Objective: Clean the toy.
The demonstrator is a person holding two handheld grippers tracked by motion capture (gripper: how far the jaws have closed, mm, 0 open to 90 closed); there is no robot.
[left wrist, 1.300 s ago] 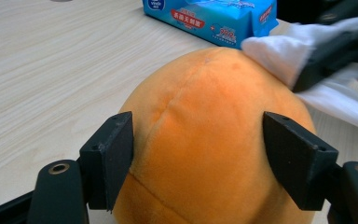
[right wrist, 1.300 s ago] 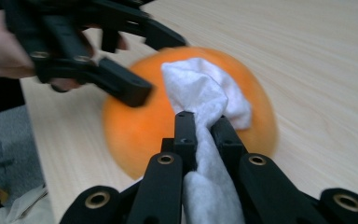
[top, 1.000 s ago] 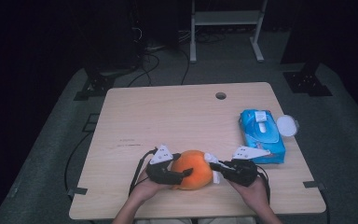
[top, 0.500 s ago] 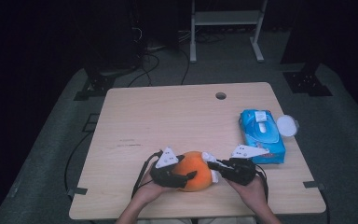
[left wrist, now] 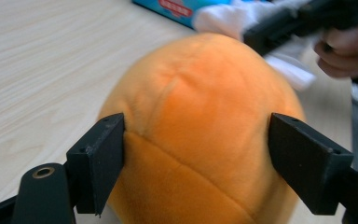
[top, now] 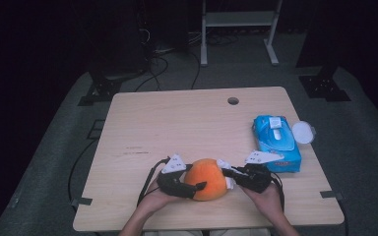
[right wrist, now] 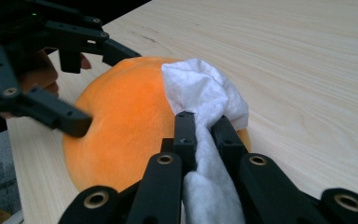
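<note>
Closest in, the right tool (right wrist: 204, 126) has its jaws pressed together on a white wipe (right wrist: 203, 93), which bunches up past the tips and lies against the top of the orange plush ball (right wrist: 121, 126); seen from above, this right tool (top: 230, 175) meets the ball (top: 205, 178) from the right, with the wipe (top: 225, 164) a small white patch at the contact; the left tool (left wrist: 196, 140) straddles the ball (left wrist: 200, 121) with its jaws spread, and they have just been opening; the left-hand pad sits against the plush at a seam, while the other stands at the edge of the ball, and contact there cannot be told; in the high view the left tool (top: 199, 187) comes at the ball from the left, so the ball sits between the two tools; the ball rests on the desk (top: 177, 123) near its front edge, about midway across; just beyond the right tool lies a blue wipes packet (top: 275, 142), near the desk's right edge, with a round white lid (top: 302, 132) at its far side; a small round hole (top: 233, 101) shows near the desk's far edge.
</note>
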